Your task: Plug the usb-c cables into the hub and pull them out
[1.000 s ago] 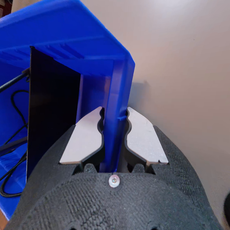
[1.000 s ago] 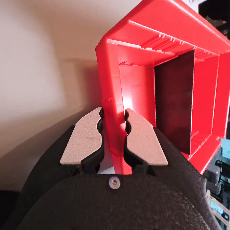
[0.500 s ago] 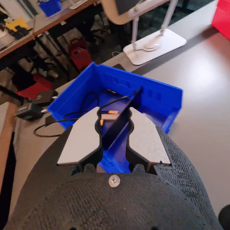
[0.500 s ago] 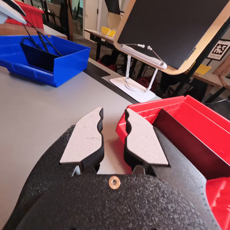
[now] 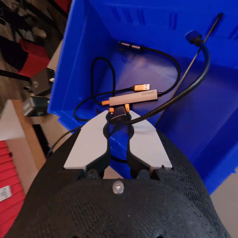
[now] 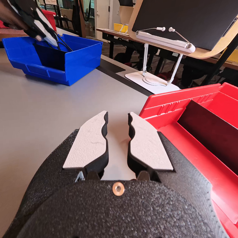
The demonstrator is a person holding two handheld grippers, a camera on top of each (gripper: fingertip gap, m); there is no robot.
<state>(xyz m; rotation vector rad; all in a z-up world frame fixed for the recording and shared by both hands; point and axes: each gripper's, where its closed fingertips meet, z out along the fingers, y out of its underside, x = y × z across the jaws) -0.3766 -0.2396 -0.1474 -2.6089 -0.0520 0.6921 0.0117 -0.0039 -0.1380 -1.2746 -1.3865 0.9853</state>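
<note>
In the left wrist view a slim grey hub (image 5: 133, 98) lies in the blue bin (image 5: 83, 51) with orange-ended cable plugs (image 5: 105, 102) in its side and end. A loose orange plug (image 5: 141, 87) lies just behind it. My left gripper (image 5: 117, 113) is shut on a dark grey plug (image 5: 117, 115) next to the hub; its thick black cable (image 5: 193, 85) arcs up to the right. My right gripper (image 6: 117, 115) is open and empty over the grey table (image 6: 64, 109), beside the red bin (image 6: 167, 103). The right wrist view shows the left gripper (image 6: 45, 33) dipped into the blue bin (image 6: 77, 61).
A black divider (image 5: 186, 70) splits the blue bin; another (image 6: 206, 122) splits the red bin. A white stand (image 6: 154, 81) holding a dark board stands at the table's far edge. A dark adapter (image 5: 34, 106) lies left of the blue bin. My hands' fingertips stand some 45 cm from each other.
One second ago each gripper was shut on a bin wall; both let go. The left one has moved down into the blue bin and closed on the dark plug. The right stays open over the table.
</note>
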